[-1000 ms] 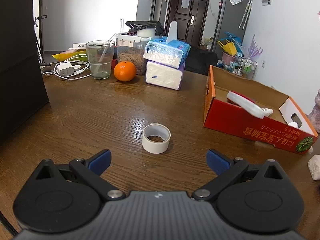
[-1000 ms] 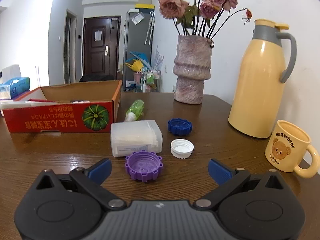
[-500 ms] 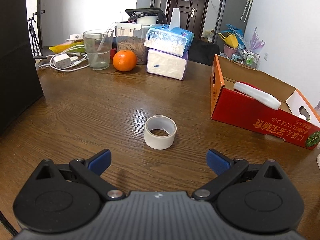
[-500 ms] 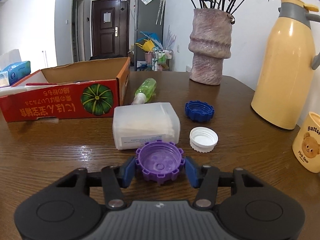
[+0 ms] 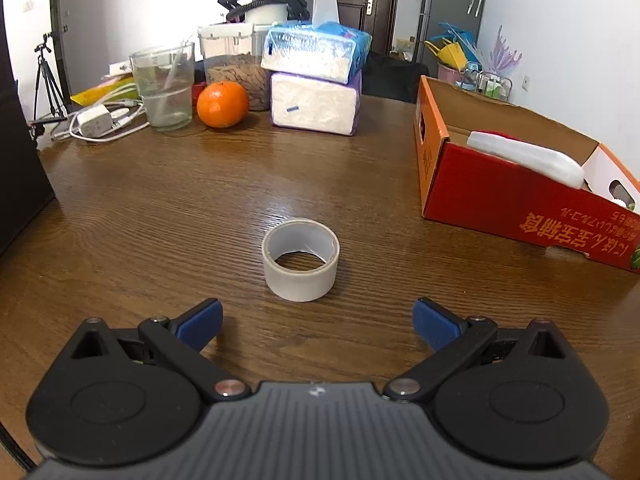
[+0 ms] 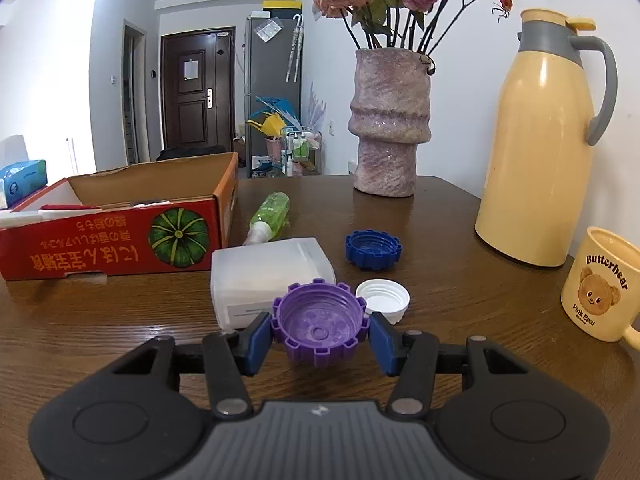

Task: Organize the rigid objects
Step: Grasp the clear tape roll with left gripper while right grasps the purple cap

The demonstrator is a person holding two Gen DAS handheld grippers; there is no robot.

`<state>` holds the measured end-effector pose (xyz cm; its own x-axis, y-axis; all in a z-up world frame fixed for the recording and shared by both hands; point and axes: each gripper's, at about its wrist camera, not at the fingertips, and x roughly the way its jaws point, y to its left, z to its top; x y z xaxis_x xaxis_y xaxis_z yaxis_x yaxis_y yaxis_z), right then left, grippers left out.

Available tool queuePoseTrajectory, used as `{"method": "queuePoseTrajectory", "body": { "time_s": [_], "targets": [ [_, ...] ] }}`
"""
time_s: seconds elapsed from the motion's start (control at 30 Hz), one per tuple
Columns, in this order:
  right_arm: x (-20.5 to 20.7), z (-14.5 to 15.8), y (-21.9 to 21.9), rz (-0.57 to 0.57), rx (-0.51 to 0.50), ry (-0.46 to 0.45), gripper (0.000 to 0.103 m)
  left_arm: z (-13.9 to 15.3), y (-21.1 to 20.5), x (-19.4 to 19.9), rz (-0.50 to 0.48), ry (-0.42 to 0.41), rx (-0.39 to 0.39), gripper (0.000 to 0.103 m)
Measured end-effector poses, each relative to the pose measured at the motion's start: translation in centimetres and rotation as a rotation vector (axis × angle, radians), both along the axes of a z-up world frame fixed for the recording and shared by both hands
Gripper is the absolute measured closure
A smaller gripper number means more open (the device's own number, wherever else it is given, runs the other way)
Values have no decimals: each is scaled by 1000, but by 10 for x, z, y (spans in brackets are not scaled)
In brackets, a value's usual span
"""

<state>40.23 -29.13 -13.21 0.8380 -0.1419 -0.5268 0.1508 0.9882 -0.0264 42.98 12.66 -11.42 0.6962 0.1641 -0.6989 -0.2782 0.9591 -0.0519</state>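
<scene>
My right gripper (image 6: 319,338) is shut on a purple notched cap (image 6: 319,322) and holds it just above the wooden table. Behind it lie a translucent plastic box (image 6: 264,276), a white cap (image 6: 383,299), a blue cap (image 6: 373,249) and a green spray bottle (image 6: 269,216). The red-orange cardboard box (image 6: 120,236) stands at the left; it also shows in the left wrist view (image 5: 520,196) with a white object (image 5: 528,156) inside. My left gripper (image 5: 318,322) is open and empty, just short of a grey tape roll (image 5: 301,264) lying flat.
In the right wrist view a stone vase (image 6: 390,124), a yellow thermos (image 6: 540,140) and a bear mug (image 6: 600,284) stand at the right. In the left wrist view a glass (image 5: 166,88), an orange (image 5: 222,104), tissue packs (image 5: 316,80) and a charger (image 5: 96,120) stand at the back.
My right gripper closed on the purple cap and lifted it slightly. My left gripper moved a little closer to the tape roll and stayed open.
</scene>
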Motion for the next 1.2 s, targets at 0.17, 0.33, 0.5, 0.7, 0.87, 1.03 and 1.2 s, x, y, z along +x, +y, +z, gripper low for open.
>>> {"method": "queuePoseTrajectory", "body": {
  "time_s": [0.17,0.33,0.5,0.7,0.87,1.03,1.2],
  "targets": [
    [2,-1,0,-12,5,7,51,-4,2,7,4,6,8,0],
    [2,-2,3,-19,6,11,51,-7,-5,12,-2,14,62,0],
    [2,-2,6,-21,5,14,51,-9,-2,16,24,1,66,0],
    [1,-2,6,-47,8,16,51,-9,0,20,17,2,62,0],
    [1,-2,3,-70,15,19,51,-8,-3,17,9,-14,81,12],
    [2,-2,3,-75,17,20,51,-3,-4,11,8,-51,84,60],
    [1,-3,2,-75,19,19,51,-1,-1,9,18,-63,70,60]
  ]
}}
